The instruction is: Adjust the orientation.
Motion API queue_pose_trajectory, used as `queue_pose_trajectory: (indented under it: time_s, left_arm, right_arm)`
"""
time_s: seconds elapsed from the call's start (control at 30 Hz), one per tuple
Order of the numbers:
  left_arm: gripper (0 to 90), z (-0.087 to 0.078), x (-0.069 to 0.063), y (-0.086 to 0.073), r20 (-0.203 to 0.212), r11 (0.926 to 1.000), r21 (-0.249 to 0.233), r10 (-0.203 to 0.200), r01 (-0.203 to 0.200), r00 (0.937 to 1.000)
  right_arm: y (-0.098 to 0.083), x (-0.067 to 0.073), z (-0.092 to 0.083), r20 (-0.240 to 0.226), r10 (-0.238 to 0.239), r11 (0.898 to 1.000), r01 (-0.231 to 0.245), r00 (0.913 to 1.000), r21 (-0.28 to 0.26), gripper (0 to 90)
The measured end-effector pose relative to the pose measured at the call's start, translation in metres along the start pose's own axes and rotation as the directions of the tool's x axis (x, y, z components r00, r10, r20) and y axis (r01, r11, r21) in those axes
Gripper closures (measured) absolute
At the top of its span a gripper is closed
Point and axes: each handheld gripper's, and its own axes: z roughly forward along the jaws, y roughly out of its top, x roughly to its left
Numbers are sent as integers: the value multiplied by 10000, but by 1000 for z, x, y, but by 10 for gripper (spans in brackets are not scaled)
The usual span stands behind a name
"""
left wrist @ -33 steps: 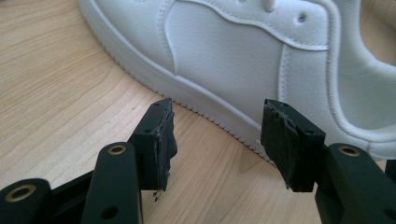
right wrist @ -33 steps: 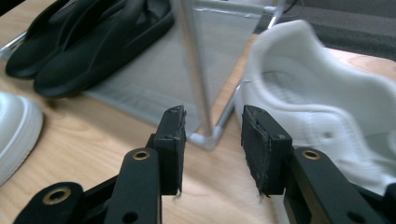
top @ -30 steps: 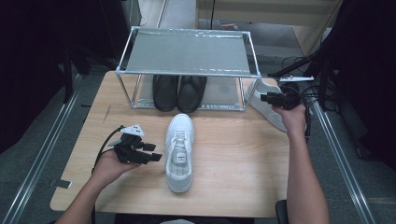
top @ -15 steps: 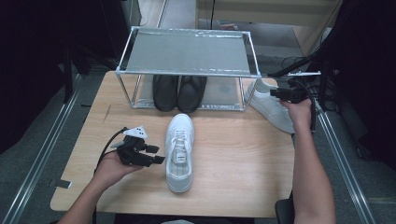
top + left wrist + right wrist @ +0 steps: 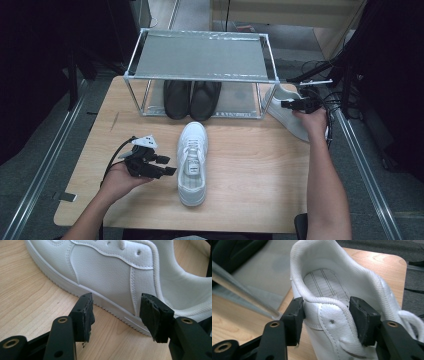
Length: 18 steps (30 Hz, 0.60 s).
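Observation:
A white sneaker [image 5: 192, 160] lies mid-table with its toe toward the near edge. My left gripper [image 5: 170, 165] rests just left of it, open. In the left gripper view the sneaker's side [image 5: 112, 277] lies past the spread jaws of that gripper [image 5: 116, 305], with nothing between them. A second white sneaker [image 5: 287, 117] sits at the table's right edge beside the rack. My right gripper [image 5: 286, 104] is at its opening. In the right gripper view, this gripper [image 5: 327, 307] has wide-set jaws that straddle the collar of the sneaker [image 5: 332, 285] without pinching it.
A metal-framed rack [image 5: 200, 55] with a grey top shelf stands at the back of the wooden table [image 5: 260, 165]. A pair of black shoes [image 5: 192, 97] sits under it. Cables lie beyond the right edge.
My right hand has shifted slightly at the right-hand sneaker, settling the jaws over its collar. The left gripper and middle sneaker have stayed put.

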Motion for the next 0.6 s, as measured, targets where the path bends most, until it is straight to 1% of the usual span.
queue_pose_trajectory:
  time_s: [0.07, 0.1, 0.13, 0.17, 0.2, 0.23, 0.3, 0.4, 0.43, 0.57, 0.6]
  left_arm:
    - [447, 1, 1, 0, -10, 10000, 10, -39, 39, 10000]
    - [447, 1, 1, -1, -14, 10000, 25, -55, 55, 10000]
    - [447, 1, 2, -1, -48, 10000, 44, -52, 52, 10000]
    - [447, 0, 3, -1, -21, 10000, 45, -72, 72, 10000]
    - [447, 0, 3, -1, -59, 10000, 28, -91, 91, 9999]
    - [447, -1, 3, -1, -62, 9999, -9, -116, 116, 9999]
    - [447, -1, 3, -2, -79, 9999, -30, -107, 107, 9999]
    - [447, -1, 3, -2, -70, 9999, -6, -116, 116, 9999]
    - [447, -1, 3, -2, -106, 9999, 49, -126, 127, 9999]
    - [447, 1, 4, -2, -108, 9999, 130, -100, 101, 9999]
    - [448, 1, 4, -2, -108, 9999, 118, -118, 119, 9999]
  right_arm:
    - [-5, -1, 3, -53, 242, 9993, -244, 9997, -299, 447]
    - [-8, 0, 5, -26, 226, 9990, -227, 9997, -389, 438]
    - [-10, 1, 7, 32, 109, 9989, -108, 9999, -446, 442]
    - [-11, 3, 8, 104, -20, 9987, 25, 9999, -507, 456]
    - [-11, 3, 7, 107, 134, 9987, -129, 9999, -500, 490]
    - [-11, 3, 7, 107, 134, 9987, -129, 9999, -500, 490]
    - [-12, 4, 6, 111, 232, 9984, -226, 9997, -522, 530]
    - [-13, 6, 3, 238, 186, 9978, -170, 9995, -639, 598]
    - [-12, 8, -1, 307, 220, 9974, -198, 9993, -697, 644]
    - [-13, 11, -4, 402, 365, 9970, -337, 9985, -693, 672]
    - [-13, 13, -5, 651, 286, 9975, -243, 9975, -667, 685]
